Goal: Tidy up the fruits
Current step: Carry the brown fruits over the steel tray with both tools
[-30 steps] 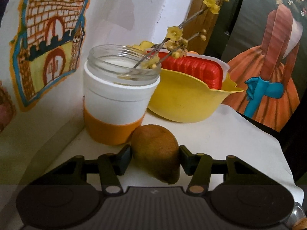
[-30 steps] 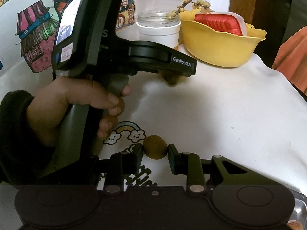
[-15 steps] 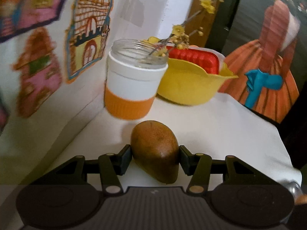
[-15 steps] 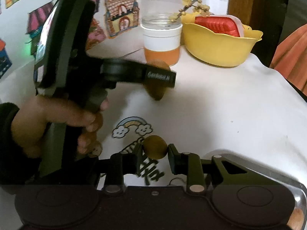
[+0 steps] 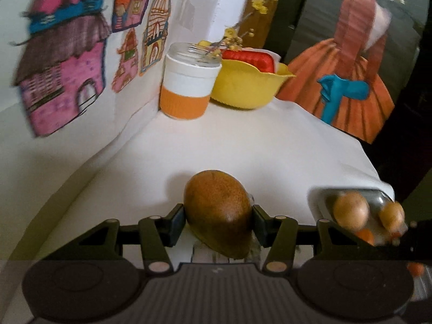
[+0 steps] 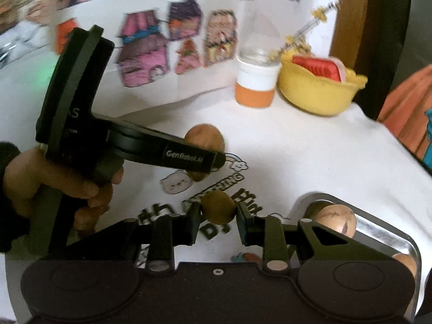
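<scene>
Fingers [image 5: 178,225] clamp both fruits, now drawn back from cup [image 5: 189,86] toward tray [image 6: 399,232]

White-clothed table [image 5: 243,148] bears jar [image 5: 189,86], yellow bowl [image 5: 248,86], metal tray [image 6: 405,243]

Mostly matt cloth and plastic here, with one bright metal piece.

I see the worktop [image 5: 243,145] draped in white cloth, smooth and dull, printed with cartoons nearer me. The tray [image 6: 388,226] is polished metal, mirror-glossy. The left hand-held gripper [image 5: 218,225] is matt black plastic pressing a brown pear [image 5: 218,213] with finely speckled, faintly shiny skin (a soft highlight on top). The bowl [image 5: 248,86] looks like glossy yellow plastic; the jar [image 5: 189,81] has a clear glass rim and a matt white-and-orange sleeve.
</scene>
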`<state>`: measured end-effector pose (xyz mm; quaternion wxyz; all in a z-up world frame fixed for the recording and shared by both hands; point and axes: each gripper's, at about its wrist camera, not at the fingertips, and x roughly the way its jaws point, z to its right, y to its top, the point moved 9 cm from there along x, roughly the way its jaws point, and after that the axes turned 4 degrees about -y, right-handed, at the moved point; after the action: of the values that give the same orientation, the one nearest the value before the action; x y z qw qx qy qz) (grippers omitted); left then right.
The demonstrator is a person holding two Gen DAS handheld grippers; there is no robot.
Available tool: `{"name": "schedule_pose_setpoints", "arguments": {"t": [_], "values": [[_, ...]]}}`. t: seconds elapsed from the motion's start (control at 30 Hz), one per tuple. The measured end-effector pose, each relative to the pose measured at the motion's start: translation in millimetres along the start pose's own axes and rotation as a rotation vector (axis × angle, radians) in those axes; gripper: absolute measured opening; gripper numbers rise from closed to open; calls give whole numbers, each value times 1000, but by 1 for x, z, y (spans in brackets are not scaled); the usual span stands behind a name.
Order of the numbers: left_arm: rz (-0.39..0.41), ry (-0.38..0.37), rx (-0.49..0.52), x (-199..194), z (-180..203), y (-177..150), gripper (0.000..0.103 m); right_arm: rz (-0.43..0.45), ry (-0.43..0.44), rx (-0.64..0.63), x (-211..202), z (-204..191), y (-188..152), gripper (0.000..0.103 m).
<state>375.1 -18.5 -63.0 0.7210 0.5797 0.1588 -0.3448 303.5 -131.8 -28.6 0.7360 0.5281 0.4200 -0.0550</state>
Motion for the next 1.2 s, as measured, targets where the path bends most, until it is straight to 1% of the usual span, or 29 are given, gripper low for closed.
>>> {"name": "schedule_pose_setpoints", "arguments": {"t": [0.2, 0.33, 0.4, 0.53, 0.83, 1.03, 1.2], "values": [[-33, -38, 75, -38, 14, -30, 57, 66, -2, -28, -28, -20, -17, 31], [-28, -69, 111, -62, 28, -47, 57, 98, -7, -13, -46, -26, -28, 31], [-21, -88, 122, -72, 37, -53, 57, 115, -27, -10, -55, -27, -35, 31], [-21, -133, 104, -85, 52, -64, 56, 140, -72, -18, -73, -28, -54, 31], [-22, -201, 66, -99, 79, -84, 57, 193, -120, 51, -112, -19, -89, 31], [-13, -235, 48, -105, 96, -88, 57, 222, -164, 121, -134, -2, -112, 31], [4, -265, 67, -109, 117, -92, 57, 224, -203, 166, -146, 14, -129, 31]]}}
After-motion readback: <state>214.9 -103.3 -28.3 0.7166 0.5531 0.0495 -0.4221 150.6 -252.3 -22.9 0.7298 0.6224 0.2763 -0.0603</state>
